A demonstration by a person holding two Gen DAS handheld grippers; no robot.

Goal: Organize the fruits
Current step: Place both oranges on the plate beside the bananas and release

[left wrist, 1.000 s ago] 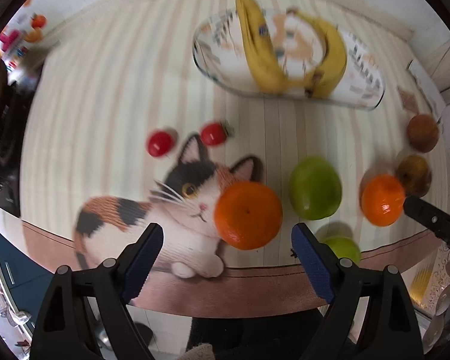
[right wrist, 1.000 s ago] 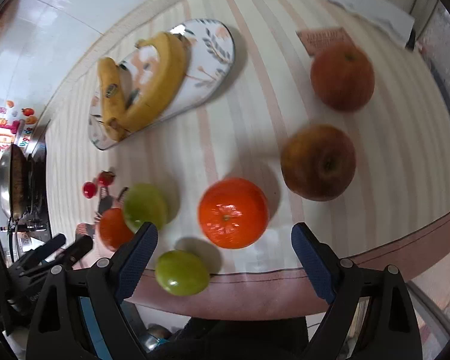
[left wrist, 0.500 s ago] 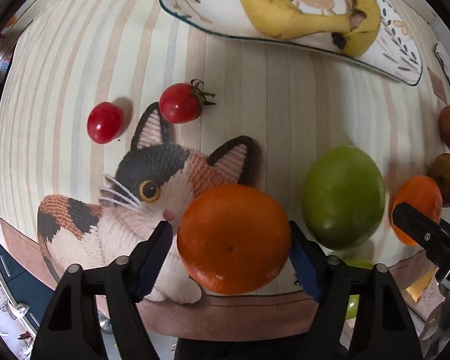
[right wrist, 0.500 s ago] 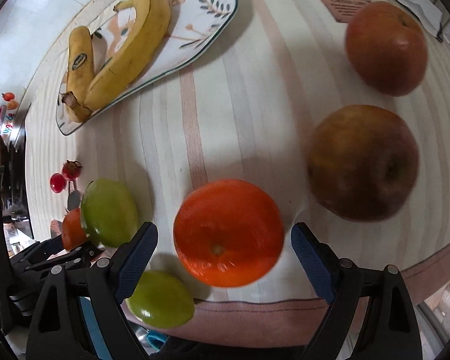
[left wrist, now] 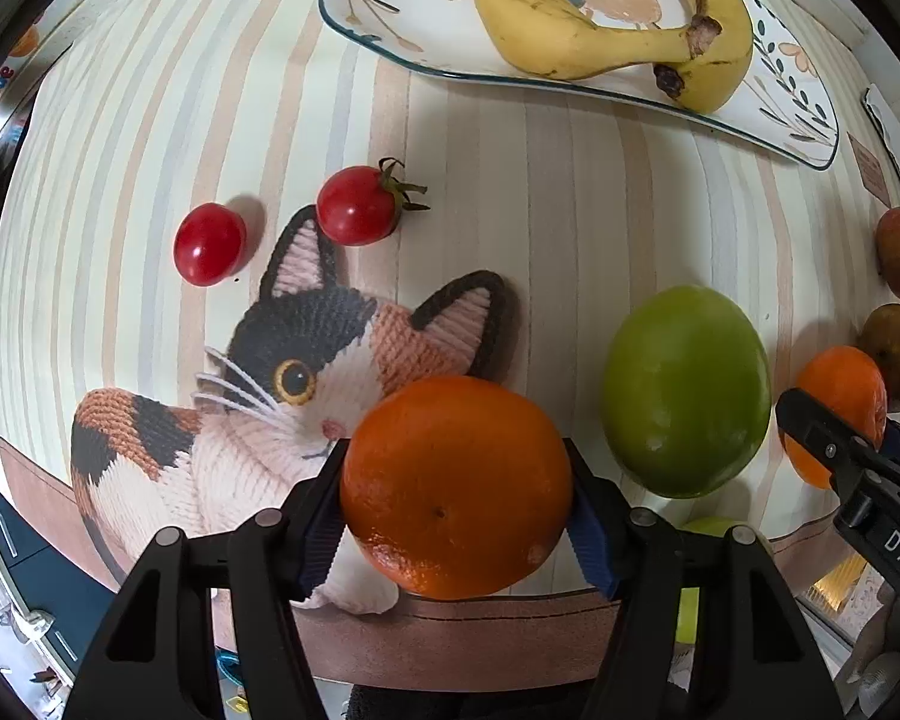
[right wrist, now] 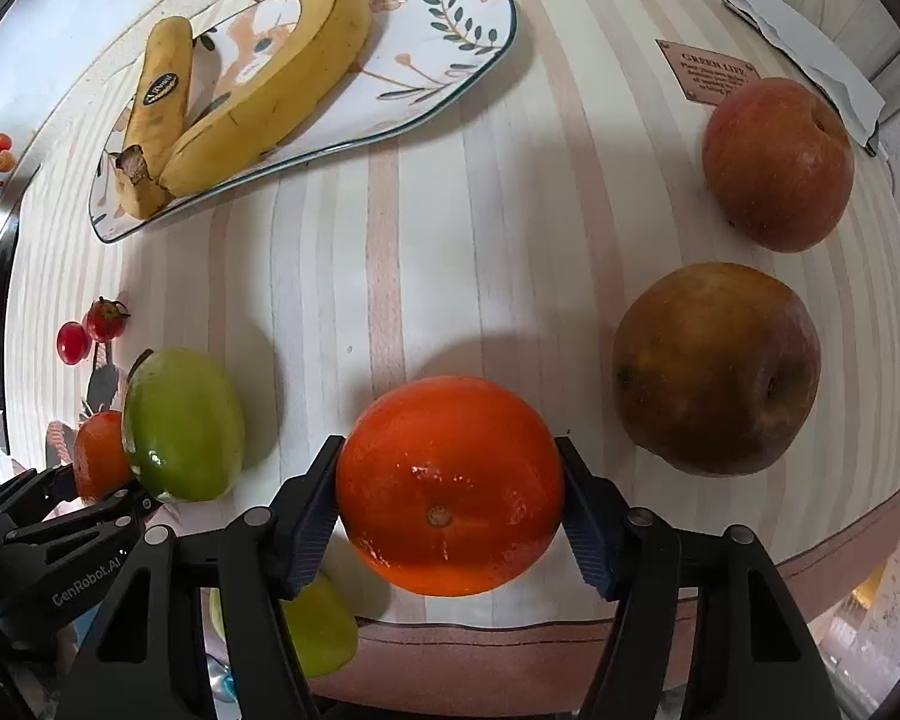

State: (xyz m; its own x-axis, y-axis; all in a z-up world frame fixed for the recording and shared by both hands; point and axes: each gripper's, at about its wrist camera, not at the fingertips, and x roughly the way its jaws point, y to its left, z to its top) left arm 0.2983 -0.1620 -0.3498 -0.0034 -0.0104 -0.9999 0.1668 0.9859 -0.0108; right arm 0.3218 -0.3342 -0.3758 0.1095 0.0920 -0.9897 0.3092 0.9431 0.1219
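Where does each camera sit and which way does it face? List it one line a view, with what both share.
Left wrist: on the left gripper, looking down at the cat-print striped mat; its jaws are closing around a round orange mandarin.
Right wrist: on the right gripper, looking down; its jaws are closing around a second round orange mandarin, beside a brownish apple.
Shared: the big green apple, the leaf-patterned oval plate of yellow bananas, and each other's gripper.

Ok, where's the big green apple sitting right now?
The big green apple sits on the striped mat between the two oranges, right of the left gripper's orange and below the banana plate.
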